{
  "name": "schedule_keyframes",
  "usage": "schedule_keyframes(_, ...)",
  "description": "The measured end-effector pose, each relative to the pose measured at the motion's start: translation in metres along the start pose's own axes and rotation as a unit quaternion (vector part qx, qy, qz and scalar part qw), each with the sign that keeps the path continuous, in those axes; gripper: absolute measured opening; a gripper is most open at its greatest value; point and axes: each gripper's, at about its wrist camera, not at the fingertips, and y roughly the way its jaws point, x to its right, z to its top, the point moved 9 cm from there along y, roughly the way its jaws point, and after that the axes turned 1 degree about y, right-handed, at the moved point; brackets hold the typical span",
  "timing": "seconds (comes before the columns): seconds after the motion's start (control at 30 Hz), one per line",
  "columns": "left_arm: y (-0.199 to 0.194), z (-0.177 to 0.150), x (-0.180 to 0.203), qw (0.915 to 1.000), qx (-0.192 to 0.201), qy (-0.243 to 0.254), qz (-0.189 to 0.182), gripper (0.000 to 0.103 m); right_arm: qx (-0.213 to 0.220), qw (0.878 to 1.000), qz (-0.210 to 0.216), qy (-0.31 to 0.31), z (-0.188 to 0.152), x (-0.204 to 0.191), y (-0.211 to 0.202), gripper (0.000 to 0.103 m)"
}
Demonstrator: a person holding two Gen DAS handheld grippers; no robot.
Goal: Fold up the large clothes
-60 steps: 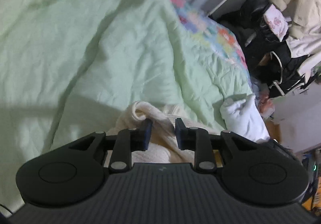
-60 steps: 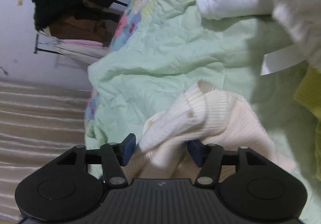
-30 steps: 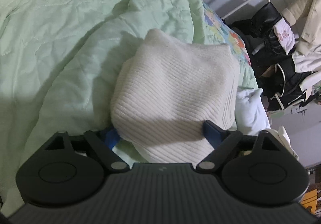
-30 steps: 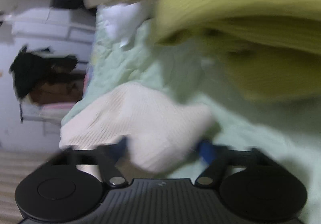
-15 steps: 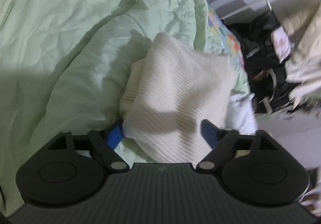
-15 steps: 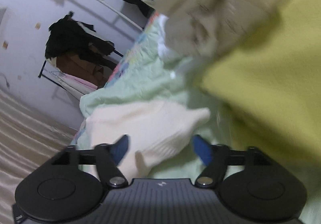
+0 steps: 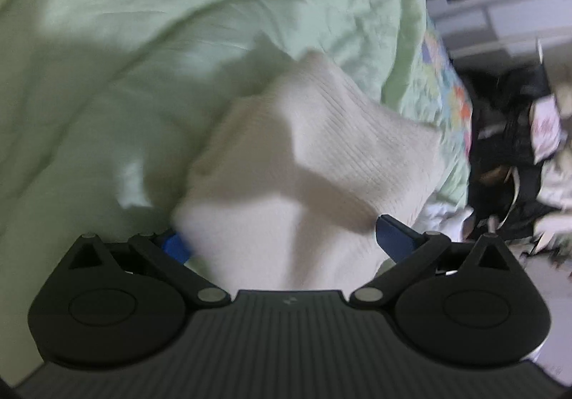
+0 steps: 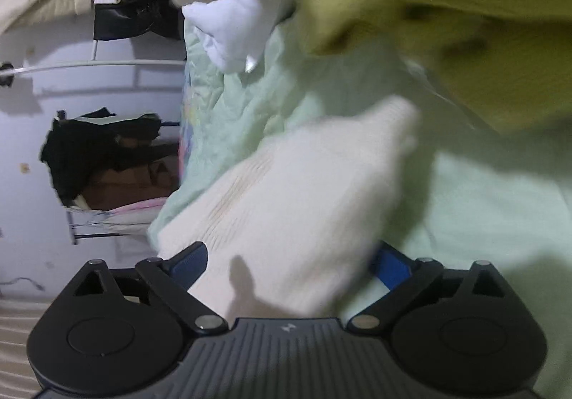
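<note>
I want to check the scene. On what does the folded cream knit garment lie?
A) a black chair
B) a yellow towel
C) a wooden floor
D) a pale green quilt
D: the folded cream knit garment lies on the pale green quilt spread around it.

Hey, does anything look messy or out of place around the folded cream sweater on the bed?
The cream sweater lies folded on the green quilt. Beyond it, a crumpled white garment and a bunched yellow-green garment sit unfolded on the bed.
</note>
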Motion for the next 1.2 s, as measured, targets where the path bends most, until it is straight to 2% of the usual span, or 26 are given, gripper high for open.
schedule_keyframes(0.03,0.006,0.001,0.003,0.9998,0.002,0.017,-0.007,0.103,-0.001,1.0,0.009,-0.002,0.003,-0.002,0.009,0.085)
schedule_keyframes(0.07,0.007,0.002,0.004,0.9995,0.006,0.027,-0.012,0.099,-0.019,1.0,0.015,-0.009,0.003,-0.005,0.017,0.068)
schedule_keyframes(0.1,0.007,0.002,0.006,0.9986,0.012,0.05,-0.016,0.088,-0.04,0.999,0.024,-0.027,0.001,-0.01,0.024,0.057)
schedule_keyframes(0.13,0.005,0.002,0.006,0.9978,0.011,0.061,-0.022,0.081,-0.056,0.997,0.035,-0.048,0.0,-0.017,0.027,0.048)
schedule_keyframes(0.17,0.003,0.001,0.006,0.9969,0.009,0.072,-0.029,0.073,-0.067,0.994,0.043,-0.069,-0.002,-0.023,0.029,0.023)
schedule_keyframes(0.27,-0.008,0.003,0.006,0.9942,0.003,0.097,-0.047,0.063,-0.076,0.98,0.062,-0.172,-0.014,-0.052,0.016,0.021)
schedule_keyframes(0.4,-0.035,0.01,0.018,0.9879,0.017,0.139,-0.068,0.061,-0.091,0.947,0.082,-0.296,-0.036,-0.095,-0.008,0.019)
schedule_keyframes(0.53,-0.063,0.008,0.051,0.9794,0.037,0.172,-0.098,0.061,-0.087,0.91,0.092,-0.396,-0.04,-0.148,-0.042,0.019)
schedule_keyframes(0.63,-0.077,0.008,0.097,0.9697,0.063,0.204,-0.119,0.061,-0.097,0.895,0.101,-0.423,-0.022,-0.189,-0.057,0.019)
schedule_keyframes(0.7,-0.076,0.009,0.118,0.9666,0.07,0.212,-0.125,0.061,-0.103,0.892,0.104,-0.428,-0.004,-0.212,-0.061,0.019)
schedule_keyframes(0.73,-0.074,0.01,0.146,0.9626,0.079,0.221,-0.135,0.061,-0.107,0.891,0.106,-0.428,0.01,-0.228,-0.062,0.019)
schedule_keyframes(0.77,-0.072,0.011,0.158,0.9601,0.083,0.229,-0.137,0.06,-0.11,0.891,0.106,-0.428,0.025,-0.241,-0.062,0.019)
schedule_keyframes(0.87,-0.049,0.013,0.217,0.9408,0.088,0.289,-0.154,0.061,-0.1,0.89,0.106,-0.433,0.072,-0.27,-0.056,0.018)
schedule_keyframes(0.97,-0.011,0.014,0.253,0.9338,0.071,0.318,-0.149,0.061,-0.096,0.885,0.1,-0.445,0.113,-0.281,-0.047,0.018)
schedule_keyframes(1.07,0.036,0.008,0.274,0.9322,0.044,0.337,-0.123,0.062,-0.081,0.894,0.049,-0.438,0.173,-0.266,-0.019,0.018)
schedule_keyframes(1.13,0.088,-0.009,0.286,0.9253,0.021,0.37,-0.081,0.062,-0.066,0.899,0.011,-0.434,0.203,-0.249,-0.004,0.018)
schedule_keyframes(1.2,0.127,-0.024,0.288,0.9192,-0.007,0.391,-0.049,0.062,-0.069,0.905,-0.035,-0.418,0.228,-0.224,0.011,0.018)
